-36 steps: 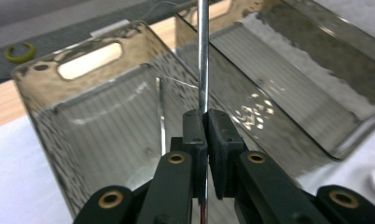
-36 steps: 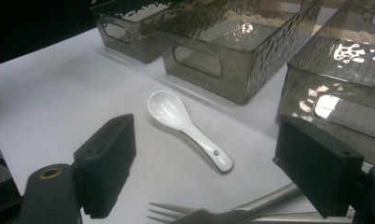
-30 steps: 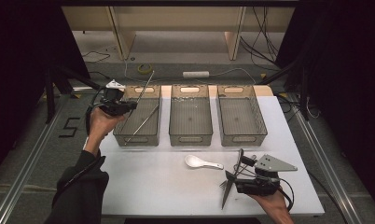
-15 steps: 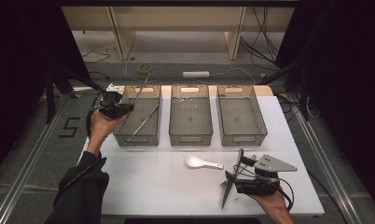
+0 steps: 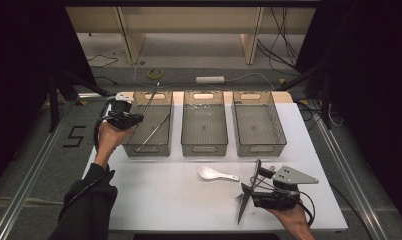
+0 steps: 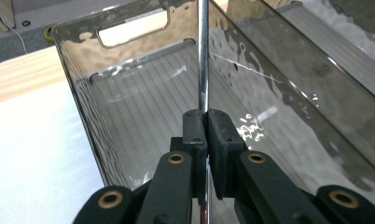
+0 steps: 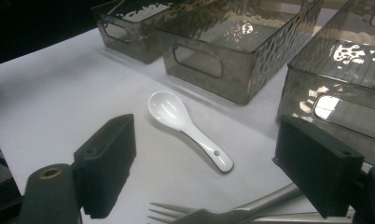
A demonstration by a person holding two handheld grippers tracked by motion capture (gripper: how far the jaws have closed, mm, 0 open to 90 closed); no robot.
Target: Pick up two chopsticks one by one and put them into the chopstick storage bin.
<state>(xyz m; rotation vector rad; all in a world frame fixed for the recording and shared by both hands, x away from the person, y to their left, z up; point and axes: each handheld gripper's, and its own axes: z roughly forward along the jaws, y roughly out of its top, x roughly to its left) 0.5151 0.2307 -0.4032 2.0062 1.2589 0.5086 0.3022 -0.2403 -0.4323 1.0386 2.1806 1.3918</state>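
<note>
A white surface [image 5: 164, 200] carries three clear bins; over the left bin [image 5: 150, 145] the left gripper [image 6: 205, 122] has its jaws clenched on a metal rod [image 6: 203, 56]. The right gripper [image 7: 209, 163], jaws released, sits near a white spoon [image 7: 176, 116] and fork [image 7: 176, 213].

White table [image 5: 154, 200] bears three bins [image 5: 205, 127], spoon [image 5: 216, 174], fork [image 7: 213, 213].
</note>
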